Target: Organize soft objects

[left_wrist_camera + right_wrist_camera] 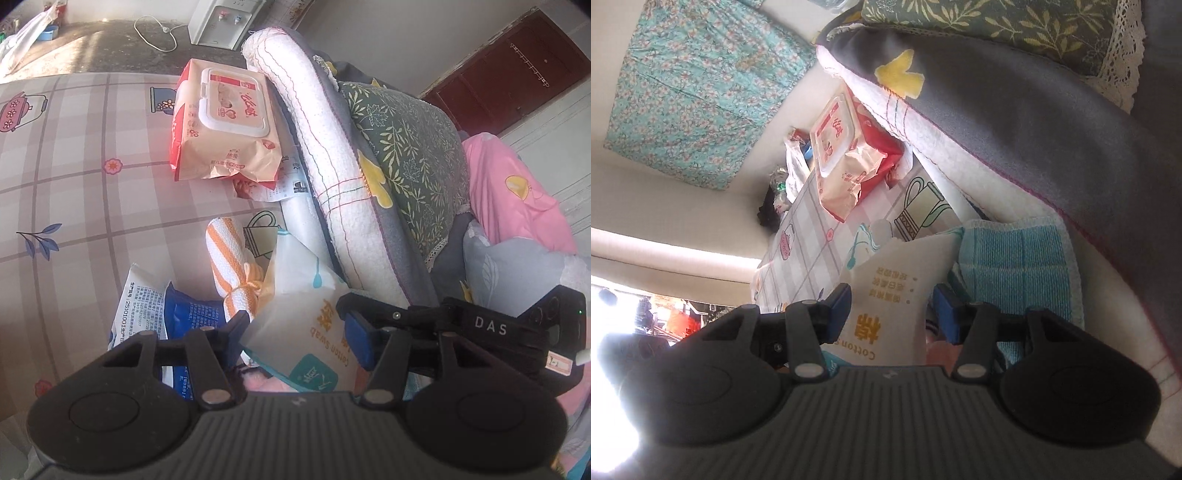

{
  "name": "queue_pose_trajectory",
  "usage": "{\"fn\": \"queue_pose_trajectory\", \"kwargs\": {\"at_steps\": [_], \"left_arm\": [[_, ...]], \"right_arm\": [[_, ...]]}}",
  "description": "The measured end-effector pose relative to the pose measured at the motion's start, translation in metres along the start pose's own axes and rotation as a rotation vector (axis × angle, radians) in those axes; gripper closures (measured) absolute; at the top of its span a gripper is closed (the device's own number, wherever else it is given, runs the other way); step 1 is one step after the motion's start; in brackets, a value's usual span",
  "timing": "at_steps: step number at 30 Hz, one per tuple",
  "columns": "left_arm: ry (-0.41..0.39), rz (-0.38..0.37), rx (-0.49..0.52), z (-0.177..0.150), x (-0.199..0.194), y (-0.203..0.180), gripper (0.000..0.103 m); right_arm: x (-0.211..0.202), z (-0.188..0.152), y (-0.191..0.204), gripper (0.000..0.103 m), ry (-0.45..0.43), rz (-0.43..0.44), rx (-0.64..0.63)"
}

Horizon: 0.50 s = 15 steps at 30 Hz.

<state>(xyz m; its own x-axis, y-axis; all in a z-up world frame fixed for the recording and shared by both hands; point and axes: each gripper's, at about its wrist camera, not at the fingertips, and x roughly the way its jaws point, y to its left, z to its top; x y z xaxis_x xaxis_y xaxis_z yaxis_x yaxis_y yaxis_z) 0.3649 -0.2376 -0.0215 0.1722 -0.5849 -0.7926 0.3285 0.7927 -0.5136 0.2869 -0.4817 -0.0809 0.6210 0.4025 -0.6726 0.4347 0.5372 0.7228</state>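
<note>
A white cotton swab bag [314,332] stands between the fingers of my left gripper [295,332], whose jaws are wide and seem apart from it. The same bag [894,295] sits between the wide fingers of my right gripper [892,314]. The right gripper also shows in the left wrist view [461,325], just right of the bag. An orange-striped rolled towel [232,266], a blue-white pack [166,317] and a wet wipes pack [225,122] lie on the checked cloth [74,166]. A blue towel [1015,273] lies right of the bag.
A white towel roll [332,166] and a grey blanket [1034,110] with a green leaf pillow [406,147] are stacked on the right. A pink quilt [517,192] lies further right. A water dispenser [221,22] stands on the floor beyond the table.
</note>
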Motion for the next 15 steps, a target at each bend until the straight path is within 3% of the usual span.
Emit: {"fn": "queue_pose_trajectory", "kwargs": {"at_steps": [6,11,15], "left_arm": [[0.039,-0.017,-0.061,0.003,0.016,0.012,0.049],[0.012,-0.037,-0.060,0.001,0.009,0.008,0.071],[-0.021,-0.058,-0.033,-0.005,-0.010,0.001,0.075]], "right_arm": [[0.030,0.010,-0.002,0.048,0.029,0.011,0.041],[0.037,0.008,0.006,0.053,0.015,0.023,0.016],[0.030,0.002,0.022,0.057,-0.012,0.037,-0.027]]}}
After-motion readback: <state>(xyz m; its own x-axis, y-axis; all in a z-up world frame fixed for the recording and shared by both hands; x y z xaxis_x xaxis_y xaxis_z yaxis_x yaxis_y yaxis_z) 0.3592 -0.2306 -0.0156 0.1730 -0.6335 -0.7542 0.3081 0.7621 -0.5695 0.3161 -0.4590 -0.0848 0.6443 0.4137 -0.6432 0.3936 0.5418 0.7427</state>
